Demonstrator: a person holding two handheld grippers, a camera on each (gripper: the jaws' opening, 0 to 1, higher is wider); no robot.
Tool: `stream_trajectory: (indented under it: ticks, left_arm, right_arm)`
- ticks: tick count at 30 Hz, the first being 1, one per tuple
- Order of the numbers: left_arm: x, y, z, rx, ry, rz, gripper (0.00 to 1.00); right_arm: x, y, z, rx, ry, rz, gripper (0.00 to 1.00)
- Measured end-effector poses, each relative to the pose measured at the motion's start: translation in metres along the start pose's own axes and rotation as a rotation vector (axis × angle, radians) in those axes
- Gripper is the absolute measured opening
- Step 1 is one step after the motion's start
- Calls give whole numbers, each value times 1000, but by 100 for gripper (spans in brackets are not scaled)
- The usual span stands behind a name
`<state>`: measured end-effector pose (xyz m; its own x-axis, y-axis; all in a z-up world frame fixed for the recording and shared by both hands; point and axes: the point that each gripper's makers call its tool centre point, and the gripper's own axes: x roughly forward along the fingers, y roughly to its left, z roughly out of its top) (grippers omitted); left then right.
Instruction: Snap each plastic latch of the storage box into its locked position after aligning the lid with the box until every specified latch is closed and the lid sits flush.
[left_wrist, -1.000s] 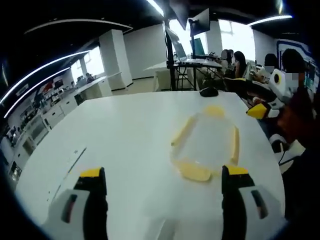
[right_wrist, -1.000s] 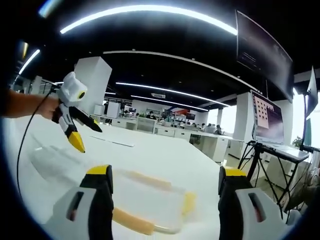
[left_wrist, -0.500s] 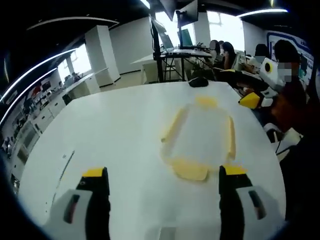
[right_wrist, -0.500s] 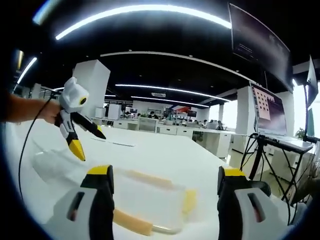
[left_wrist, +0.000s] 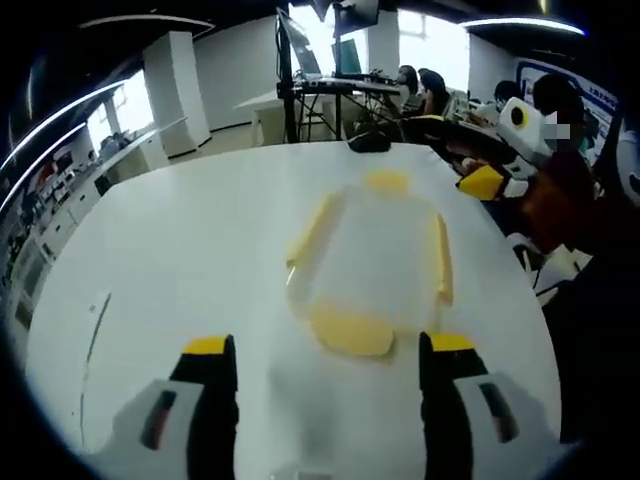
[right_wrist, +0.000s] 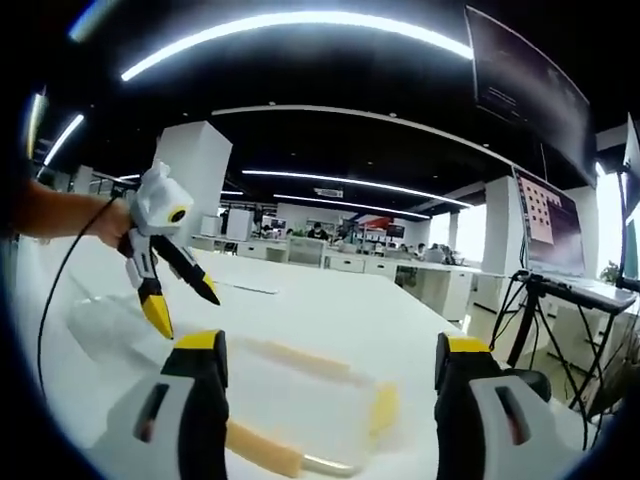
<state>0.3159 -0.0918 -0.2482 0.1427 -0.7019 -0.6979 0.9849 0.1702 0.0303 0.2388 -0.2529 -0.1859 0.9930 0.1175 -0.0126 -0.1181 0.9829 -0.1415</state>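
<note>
We note a white table (left_wrist: 180, 230) with a dark object (left_wrist: 369, 143) at its far edge. Beyond it stand a monitor on a stand (right_wrist: 545, 225), seated people (left_wrist: 425, 90) and white pillars (right_wrist: 190, 175).

Your storage box (left_wrist: 370, 265) is clear, near-colourless plastic with four pale yellow latches (left_wrist: 350, 333), and it lies on a plain white worktop (left_wrist: 180, 240). Your left gripper (left_wrist: 325, 350) has a white body and black jaws tipped in yellow, and your right gripper (right_wrist: 325, 350) carries the same white, black and yellow scheme. A black, rounded item (left_wrist: 370, 143) sits at the far worktop edge, and a black cable (right_wrist: 55, 290) trails from the left gripper in the right gripper view.
</note>
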Motion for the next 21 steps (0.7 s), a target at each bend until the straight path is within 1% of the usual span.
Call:
stream_trajectory:
  ticks: [4, 7, 9, 11, 13, 18, 21]
  left_arm:
    - [4, 1, 1, 17, 15, -9, 71]
    - [9, 0, 1, 39, 28, -29, 67]
    - [12, 1, 2, 46, 29, -35, 66]
    - [16, -1, 0, 38, 43, -53, 66]
    - [20, -4, -5, 51, 65, -68, 66]
    - [25, -9, -7, 77, 83, -89, 66]
    - [28, -11, -9, 97, 92, -106, 63]
  right_arm:
    - [0, -2, -6, 9, 13, 1, 86]
    - [0, -4, -9, 14, 19, 1, 86]
    - [0, -3, -10, 18, 18, 6, 86]
    - [1, -2, -11, 13, 20, 9, 86]
    - [2, -3, -13, 18, 24, 10, 86]
    - [2, -4, -16, 20, 30, 7, 85]
    - [1, -5, -18, 22, 33, 4, 85]
